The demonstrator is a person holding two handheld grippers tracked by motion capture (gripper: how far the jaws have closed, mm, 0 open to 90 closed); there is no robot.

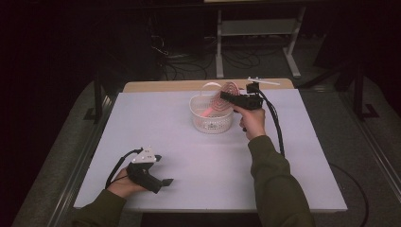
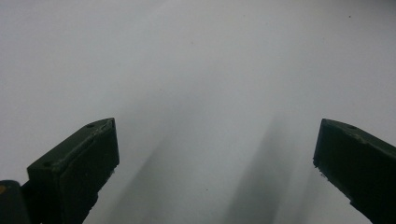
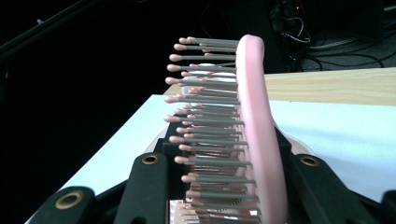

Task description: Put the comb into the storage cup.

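One pink brush (image 1: 222, 97) is clamped in the right gripper (image 1: 226, 97) above the one white basket (image 1: 211, 123). The left gripper (image 1: 163, 170) is held wide open, empty, over the table (image 1: 189, 156).

Hairbrush (image 3: 254, 121): smooth pink plastic back with a slight sheen; grey bristles with rounded pink tips. Basket (image 1: 212, 120): white openwork plastic, near the table's far edge. Table (image 1: 189, 156): matt white top, smooth; a pale wood-grain strip along the far edge. Jaws of both grippers: matt black plastic.
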